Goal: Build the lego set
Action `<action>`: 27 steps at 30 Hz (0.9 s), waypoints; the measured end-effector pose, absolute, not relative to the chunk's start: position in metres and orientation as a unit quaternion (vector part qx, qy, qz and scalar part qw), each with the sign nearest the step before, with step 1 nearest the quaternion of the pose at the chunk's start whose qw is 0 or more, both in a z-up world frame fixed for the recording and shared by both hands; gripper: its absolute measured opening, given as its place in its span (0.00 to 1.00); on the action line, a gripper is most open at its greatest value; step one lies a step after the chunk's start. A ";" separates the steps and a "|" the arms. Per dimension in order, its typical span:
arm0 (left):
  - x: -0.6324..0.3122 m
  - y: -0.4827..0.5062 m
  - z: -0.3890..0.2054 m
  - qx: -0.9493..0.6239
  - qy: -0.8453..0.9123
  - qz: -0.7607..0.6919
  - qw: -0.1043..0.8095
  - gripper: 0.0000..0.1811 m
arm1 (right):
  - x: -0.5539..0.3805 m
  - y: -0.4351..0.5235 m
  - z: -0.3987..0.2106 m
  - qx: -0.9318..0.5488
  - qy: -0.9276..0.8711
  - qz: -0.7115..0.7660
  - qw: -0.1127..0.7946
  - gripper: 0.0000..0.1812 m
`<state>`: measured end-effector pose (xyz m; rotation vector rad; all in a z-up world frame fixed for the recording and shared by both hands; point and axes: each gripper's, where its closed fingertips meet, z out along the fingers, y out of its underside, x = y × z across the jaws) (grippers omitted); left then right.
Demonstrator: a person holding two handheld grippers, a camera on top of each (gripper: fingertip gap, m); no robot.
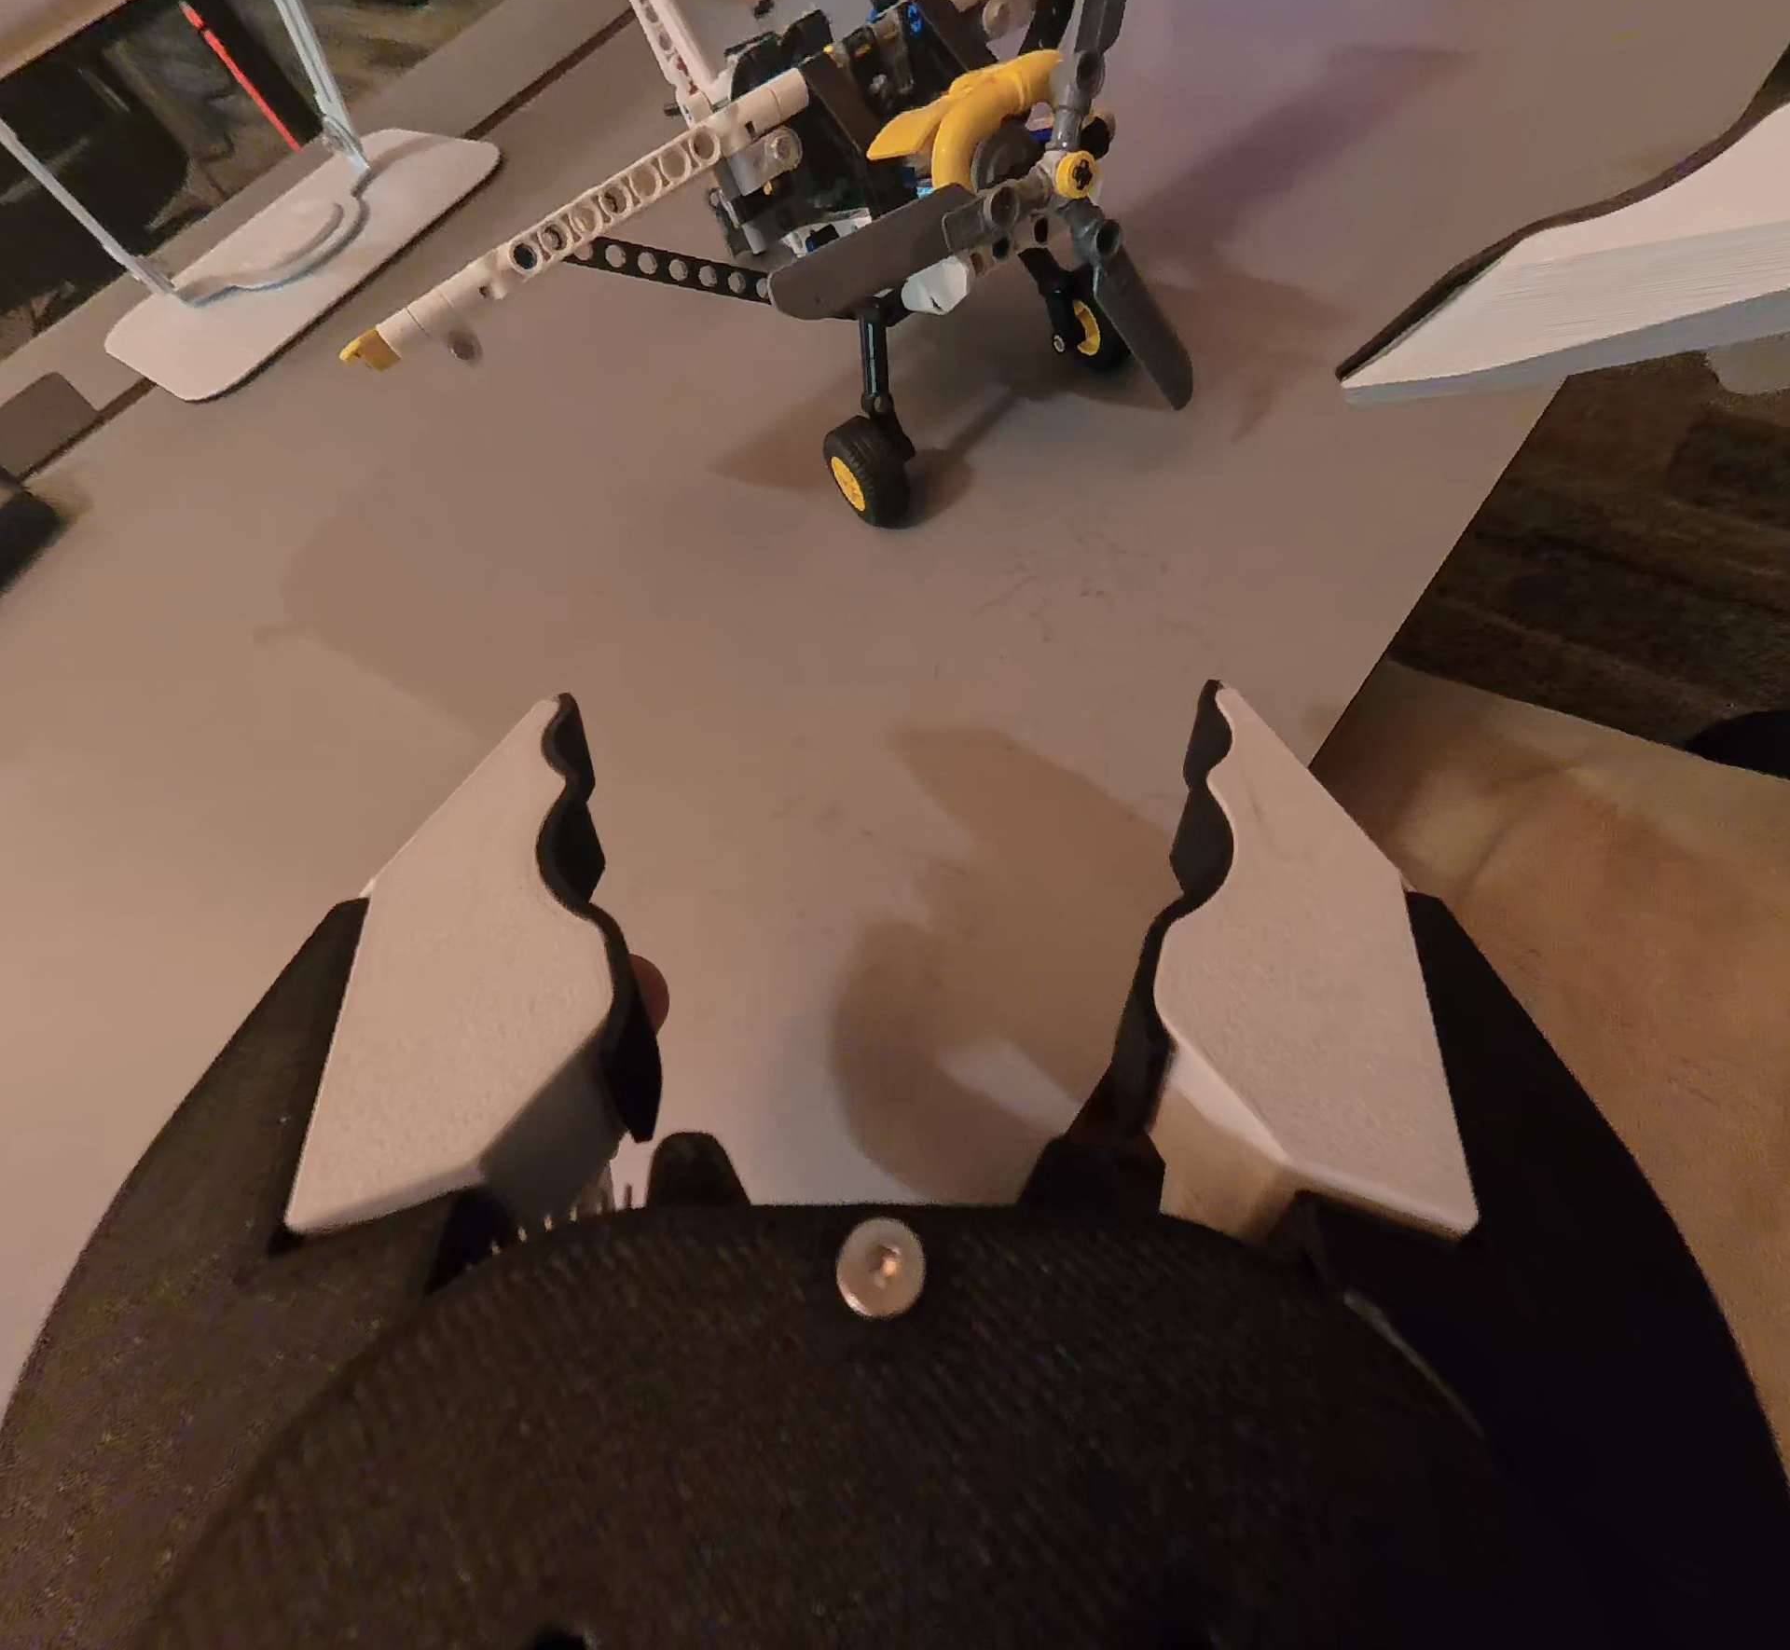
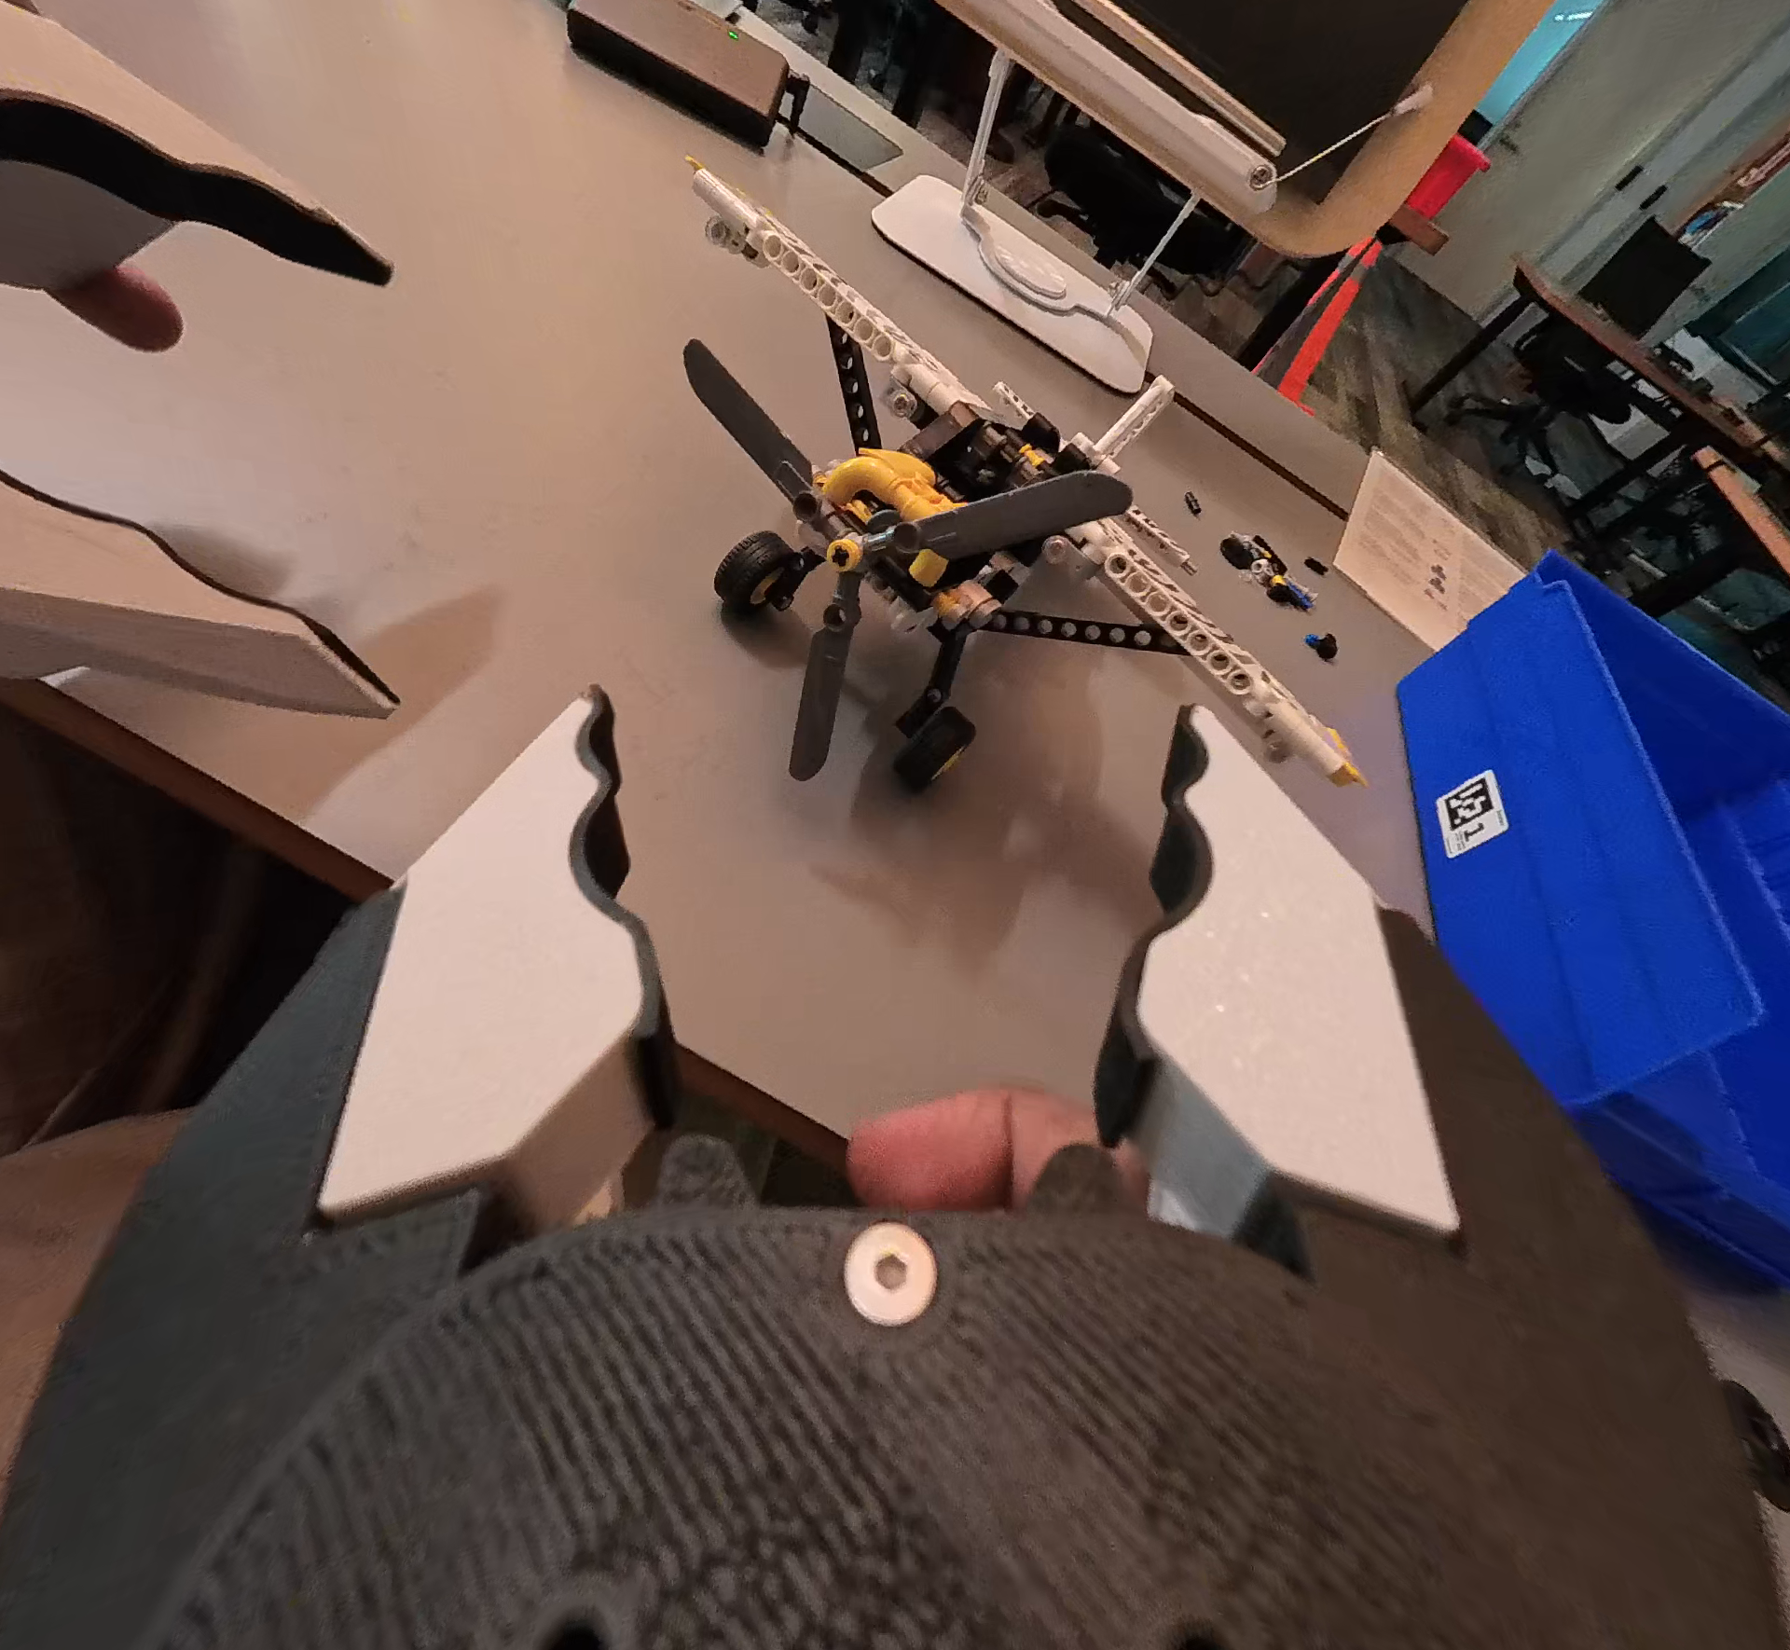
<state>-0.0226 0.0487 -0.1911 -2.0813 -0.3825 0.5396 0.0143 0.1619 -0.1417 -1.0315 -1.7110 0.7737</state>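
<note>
While the lego plane (image 1: 872,180) stands on the counter (image 1: 678,635), both grippers — left (image 1: 886,732), right (image 2: 891,732) — hover short, fingers spread, empty.

Dim, warm indoor light is falling from overhead, tinting the grey table (image 1: 601,596) brownish in both views. Soft double shadows are spreading under the lego plane (image 1: 930,180) and beneath the left gripper (image 1: 886,732). A pale sheen is glaring across the far tabletop in the right wrist view. Wide-angle distortion is bending the edges, and the blue bin (image 2: 1589,877) and the monitor stand (image 2: 1017,257) are smearing with slight motion blur.
</note>
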 end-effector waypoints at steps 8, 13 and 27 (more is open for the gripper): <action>-0.019 0.051 -0.184 -0.837 -0.151 0.218 0.478 0.60 | 0.016 0.159 -0.135 -0.416 -0.695 0.336 0.480 0.48; -0.020 0.050 -0.179 -0.826 -0.162 0.217 0.494 0.46 | 0.017 0.155 -0.130 -0.413 -0.687 0.363 0.476 0.36; -0.022 0.050 -0.171 -0.807 -0.180 0.212 0.521 0.08 | 0.018 0.162 -0.114 -0.390 -0.662 0.362 0.528 0.14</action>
